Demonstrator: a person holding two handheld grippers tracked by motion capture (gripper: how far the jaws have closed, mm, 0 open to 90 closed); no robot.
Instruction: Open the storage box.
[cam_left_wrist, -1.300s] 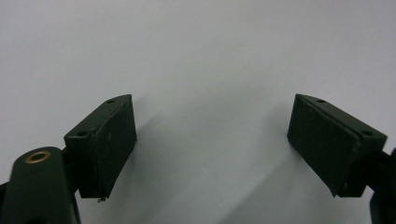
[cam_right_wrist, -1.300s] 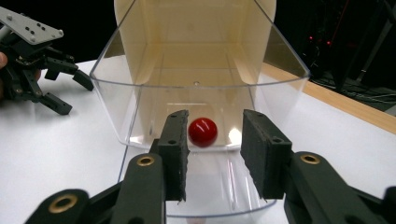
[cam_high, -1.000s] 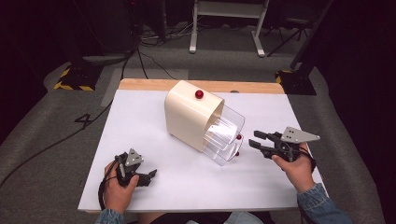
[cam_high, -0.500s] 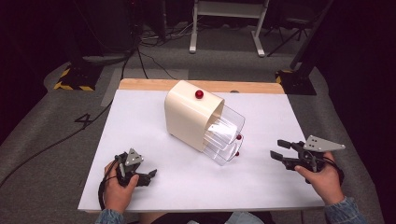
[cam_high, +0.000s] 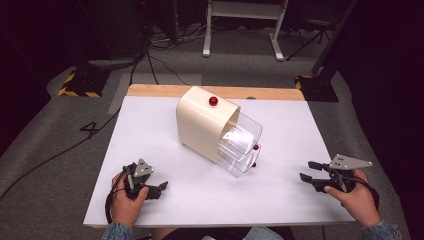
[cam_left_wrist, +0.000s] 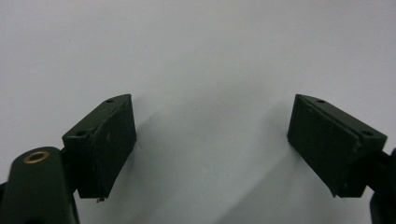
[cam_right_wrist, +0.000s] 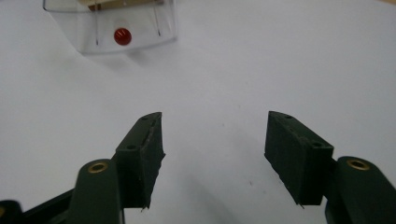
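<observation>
Grippers are both sitting low at the near edge of the white table (cam_high: 165, 125) while I am watching from the high view. I am seeing the left gripper (cam_high: 159, 189) in the person's left hand (cam_high: 126, 202) at the near left corner, its jaws pointing right along the tabletop; in the left gripper view its jaws are standing wide apart with nothing between them but bare white surface. I am seeing the right gripper (cam_high: 306, 170) in the right hand (cam_high: 356, 197) at the near right, its jaws pointing left toward the middle of the table, and in the right gripper view (cam_right_wrist: 212, 154) they are likewise spread wide and empty. Between the two, farther from the person, a cream-coloured box (cam_high: 204, 122) is sitting mid-table with a red knob (cam_high: 213, 101) on its top. Two clear drawers (cam_high: 242, 145) are sticking out of its near-right face, each with a small red knob (cam_high: 256, 147) on its front. I am reading the box as well apart from the left gripper, up and to its right, and nearer to the right gripper, though not touching it. In the right gripper view a clear drawer front (cam_right_wrist: 112, 25) with its red knob (cam_right_wrist: 122, 36) is lying ahead of the jaws and off to the left.
</observation>
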